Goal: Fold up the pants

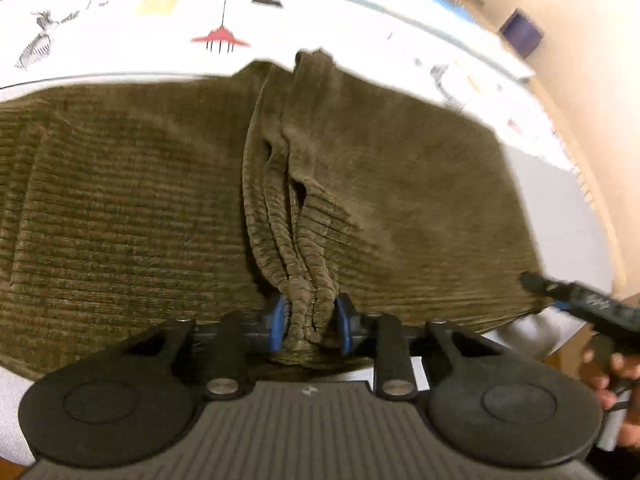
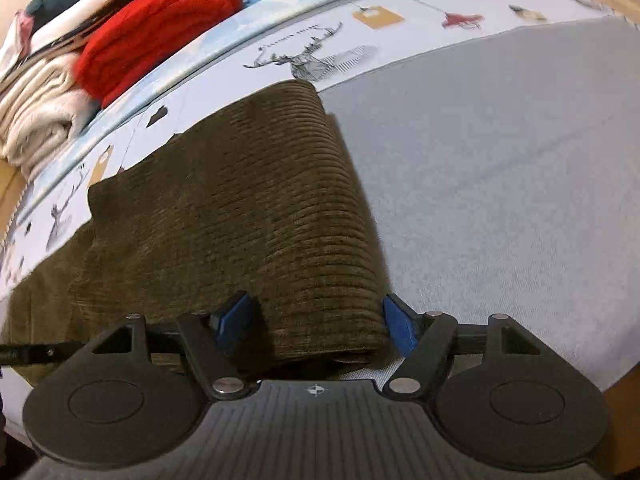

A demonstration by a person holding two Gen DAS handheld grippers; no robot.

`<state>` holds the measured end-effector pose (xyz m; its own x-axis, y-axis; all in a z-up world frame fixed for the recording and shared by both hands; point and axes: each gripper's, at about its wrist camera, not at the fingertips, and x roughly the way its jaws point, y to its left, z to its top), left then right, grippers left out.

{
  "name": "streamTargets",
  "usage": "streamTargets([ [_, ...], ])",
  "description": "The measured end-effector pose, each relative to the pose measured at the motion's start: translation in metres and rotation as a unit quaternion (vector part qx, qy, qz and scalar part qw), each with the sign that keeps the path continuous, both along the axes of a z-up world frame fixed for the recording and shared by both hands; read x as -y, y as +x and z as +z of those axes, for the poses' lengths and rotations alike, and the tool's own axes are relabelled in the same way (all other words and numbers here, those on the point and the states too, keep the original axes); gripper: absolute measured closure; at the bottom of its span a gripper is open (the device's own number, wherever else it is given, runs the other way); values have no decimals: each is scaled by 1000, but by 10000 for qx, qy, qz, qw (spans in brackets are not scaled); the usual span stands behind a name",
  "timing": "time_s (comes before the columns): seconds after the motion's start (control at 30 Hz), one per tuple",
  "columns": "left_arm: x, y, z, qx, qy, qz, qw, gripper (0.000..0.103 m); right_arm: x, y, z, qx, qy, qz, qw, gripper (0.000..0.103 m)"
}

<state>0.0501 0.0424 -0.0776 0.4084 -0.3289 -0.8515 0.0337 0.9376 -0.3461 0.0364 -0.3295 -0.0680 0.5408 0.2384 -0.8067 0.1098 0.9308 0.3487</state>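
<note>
Blue-padded black left gripper [image 1: 310, 326] sits nearest the lens, its jaws nearly closed and pinching a bunched ridge of the olive-brown corduroy pants [image 1: 140, 184]. From that pinch the cloth fans out toward twelve o'clock over a grey sheet with a printed white border [image 1: 120, 20]. At four o'clock the right gripper [image 2: 316, 326] stands wide, pads clear, straddling the folded end. Folded red knitwear [image 2: 156, 32] lies at eleven o'clock.

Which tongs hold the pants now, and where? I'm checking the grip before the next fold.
Left tongs pinch a bunched near edge of the pants. Right tongs stand open, gripping nothing.
</note>
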Motion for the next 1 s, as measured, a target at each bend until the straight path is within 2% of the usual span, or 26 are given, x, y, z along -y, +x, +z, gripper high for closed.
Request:
streamTargets([
  [0.03,-2,-4,5,79,-119,61,9999,75,-1,0,1,16,5,56,10000,31],
  [0.07,-4,-9,8,137,-251,132,9995,75,-2,0,3,48,-20,91,9999,40],
  [0.1,-5,-12,8,142,-325,172,9992,75,2,2,6,87,-55,88,9999,55],
  [0.17,-3,-16,1,-9,-333,115,9994,74,12,0,8,153,58,-47,9999,68],
  [0.2,1,-15,-7,-134,-223,5,9997,71,21,2,5,149,204,-199,9995,70],
  [0.23,4,-14,-13,-190,-75,-64,9998,67,27,2,4,103,315,-326,9989,71],
  [0.27,6,-13,-18,-214,79,-71,9997,58,30,2,0,-3,327,-366,9988,71],
  [0.37,3,-8,-15,-134,169,162,9996,52,25,1,-2,-128,103,-229,9996,65],
  [0.4,3,-8,-10,17,269,251,9993,52,24,0,1,-123,11,-209,9997,60],
  [0.5,3,-9,13,687,634,331,9951,52,20,-8,15,127,-372,-150,9991,55],
  [0.63,21,-3,28,1308,276,34,9910,56,11,-13,27,567,-714,221,9956,55],
  [0.7,37,-2,28,1504,275,-351,9876,68,4,-13,21,495,-871,511,9937,55],
  [0.77,51,3,17,1429,504,-694,9860,75,2,-6,5,117,-1002,662,9927,55],
  [0.83,64,17,-11,816,1209,-858,9856,78,5,-7,1,62,-982,576,9935,50],
  [0.87,68,26,-27,498,1492,-841,9840,84,7,-6,3,64,-962,537,9939,49],
  [0.97,68,32,-14,613,1369,-657,9865,83,7,-11,16,399,-1014,468,9929,49],
  [1.0,68,30,-4,809,1305,-659,9859,80,4,-15,21,600,-1149,464,9905,49],
])
